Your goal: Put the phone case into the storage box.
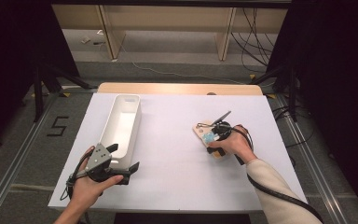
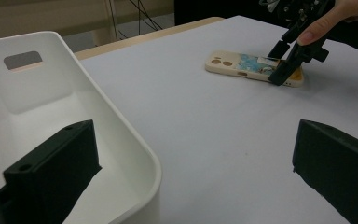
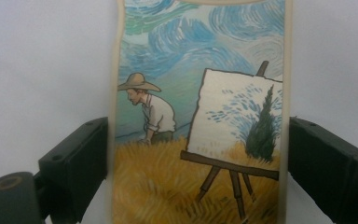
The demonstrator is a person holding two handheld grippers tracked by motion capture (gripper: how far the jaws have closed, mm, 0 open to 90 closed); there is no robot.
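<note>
A phone (image 1: 204, 134) in a cream case printed with a painter at an easel lies flat on the white table, right of centre. My right gripper (image 1: 213, 140) comes down over its near half, and its jaws press the two long edges of the phone (image 3: 196, 116), so my right gripper (image 3: 198, 126) is shut on it. From the left gripper view the phone (image 2: 242, 65) still rests on the table under the right gripper (image 2: 279, 60). My left gripper (image 1: 125, 156) is open at the near end of a white bin (image 1: 129, 96), holding nothing.
The long empty white bin (image 2: 121, 126) stands left of centre; one jaw of my left gripper (image 2: 196, 128) is inside it and the other is over the table (image 1: 177, 177). Bare white surface lies between the bin and the phone. Cables and stands surround the table.
</note>
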